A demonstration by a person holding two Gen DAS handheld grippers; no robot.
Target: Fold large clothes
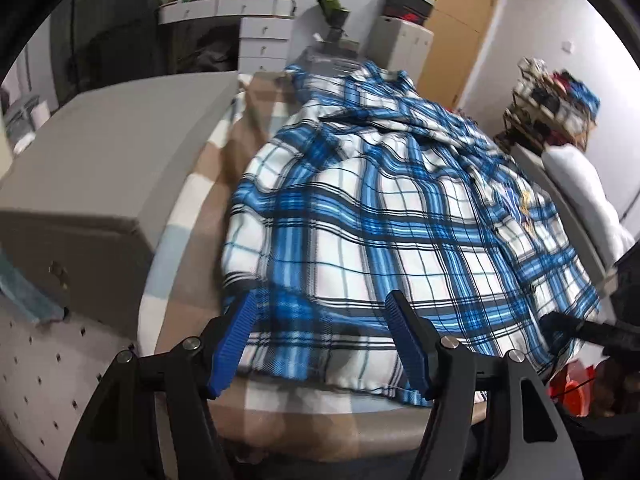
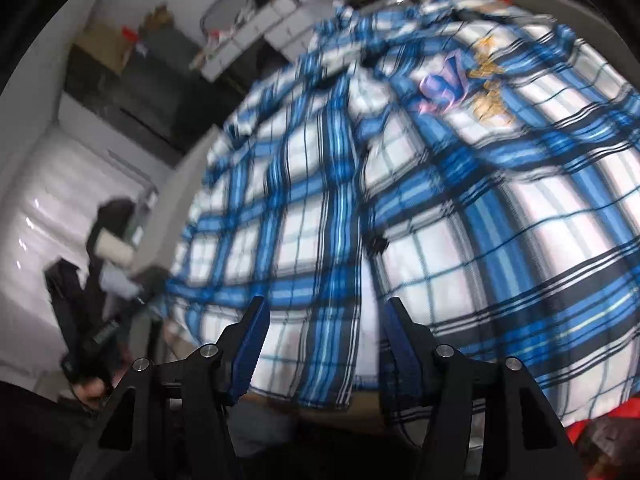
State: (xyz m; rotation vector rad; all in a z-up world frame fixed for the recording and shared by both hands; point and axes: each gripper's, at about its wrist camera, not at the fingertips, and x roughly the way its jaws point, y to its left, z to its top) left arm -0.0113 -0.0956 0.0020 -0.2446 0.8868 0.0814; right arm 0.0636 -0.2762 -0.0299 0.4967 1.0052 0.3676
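A blue-and-white plaid shirt (image 1: pixel 392 216) lies spread and rumpled on a surface covered by a beige checked blanket (image 1: pixel 224 152). Its hem runs along the near edge. My left gripper (image 1: pixel 322 295) hovers open over that hem, and its blue pads (image 1: pixel 236 336) press on nothing. At the right edge of the left wrist view the other gripper (image 1: pixel 580 328) shows as a dark shape by the shirt's corner. The right wrist view is blurred: the shirt (image 2: pixel 420 208) fills it, buttoned front up, with a gold and pink motif (image 2: pixel 472 84). My right gripper (image 2: pixel 327 300) stands open above the front placket, gripping nothing.
A grey cabinet (image 1: pixel 100 152) flanks the blanket on the left. White drawers (image 1: pixel 264 40) and boxes stand at the back, by a wooden door (image 1: pixel 460 32). A white pillow (image 1: pixel 580 184) and a cluttered rack (image 1: pixel 552 96) sit on the right. Something red (image 1: pixel 572 388) lies low at the right.
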